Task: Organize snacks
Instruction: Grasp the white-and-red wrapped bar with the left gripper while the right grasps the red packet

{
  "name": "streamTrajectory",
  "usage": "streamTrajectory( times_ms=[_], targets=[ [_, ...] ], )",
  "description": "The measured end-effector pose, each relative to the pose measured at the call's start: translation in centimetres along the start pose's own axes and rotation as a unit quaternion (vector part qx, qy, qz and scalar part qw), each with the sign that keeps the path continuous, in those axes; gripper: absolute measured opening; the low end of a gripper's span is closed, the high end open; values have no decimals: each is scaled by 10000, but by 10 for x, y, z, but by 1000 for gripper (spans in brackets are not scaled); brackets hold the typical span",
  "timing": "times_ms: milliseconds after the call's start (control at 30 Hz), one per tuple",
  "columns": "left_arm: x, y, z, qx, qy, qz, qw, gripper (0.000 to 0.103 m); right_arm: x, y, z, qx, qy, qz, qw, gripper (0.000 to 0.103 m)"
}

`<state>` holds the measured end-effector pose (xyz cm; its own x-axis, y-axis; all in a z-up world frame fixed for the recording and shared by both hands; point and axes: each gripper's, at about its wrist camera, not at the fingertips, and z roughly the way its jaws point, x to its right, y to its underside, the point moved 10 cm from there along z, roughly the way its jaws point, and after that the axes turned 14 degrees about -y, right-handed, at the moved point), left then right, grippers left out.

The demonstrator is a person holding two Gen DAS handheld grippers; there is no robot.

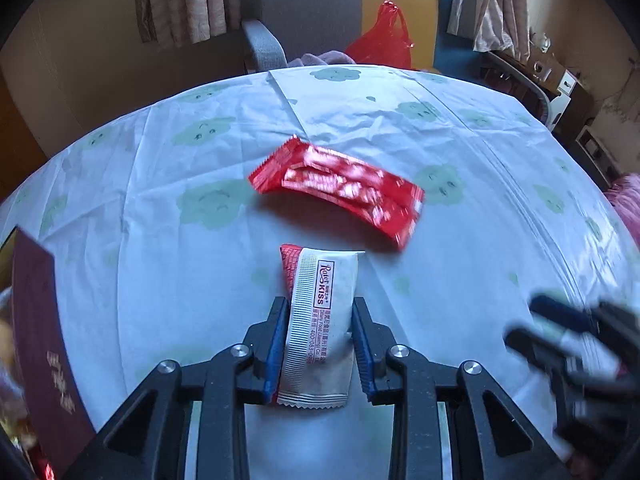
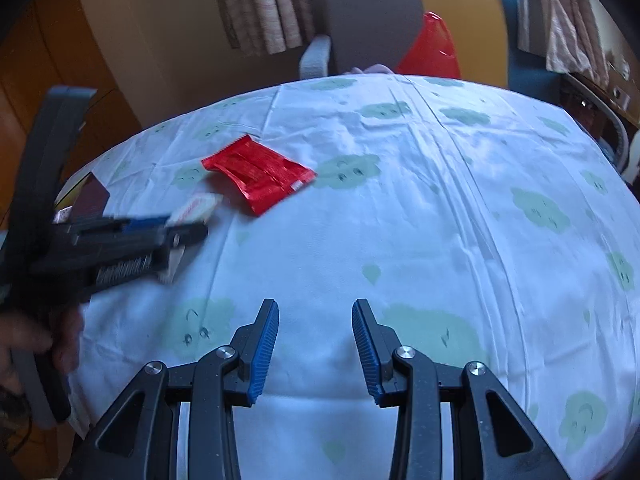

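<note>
Snacks: left fingers (image 1: 320, 312) clamp a white packet (image 1: 320, 332) over the cloud-print tablecloth (image 1: 160, 264); right fingers (image 2: 316, 320) gape empty.

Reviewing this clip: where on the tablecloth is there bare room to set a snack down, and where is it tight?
Free: the tablecloth right of the red packet is bare to the far edge, also under the open right gripper. Crowded: the left side, where the left gripper holds the white wafer packet just short of the red packet, with the maroon box at the left edge.

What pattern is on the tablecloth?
Pale blue tablecloth printed with green smiling clouds, clearest in the right wrist view.
</note>
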<state>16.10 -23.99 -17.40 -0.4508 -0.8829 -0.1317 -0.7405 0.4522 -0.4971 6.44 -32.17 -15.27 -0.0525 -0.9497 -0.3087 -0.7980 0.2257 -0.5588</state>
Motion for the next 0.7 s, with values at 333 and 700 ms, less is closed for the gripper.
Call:
streamTrajectory(
  times_ms=[333, 700],
  targets=[
    [-11, 69, -33, 248, -147, -36, 9996, 32, -36, -69, 45, -230, -563, -1248, 9903, 42],
    [-16, 68, -29, 263, 14, -328, 9991, 32, -55, -108, 116, -1069, -361, -2320, 9662, 60]
  ],
)
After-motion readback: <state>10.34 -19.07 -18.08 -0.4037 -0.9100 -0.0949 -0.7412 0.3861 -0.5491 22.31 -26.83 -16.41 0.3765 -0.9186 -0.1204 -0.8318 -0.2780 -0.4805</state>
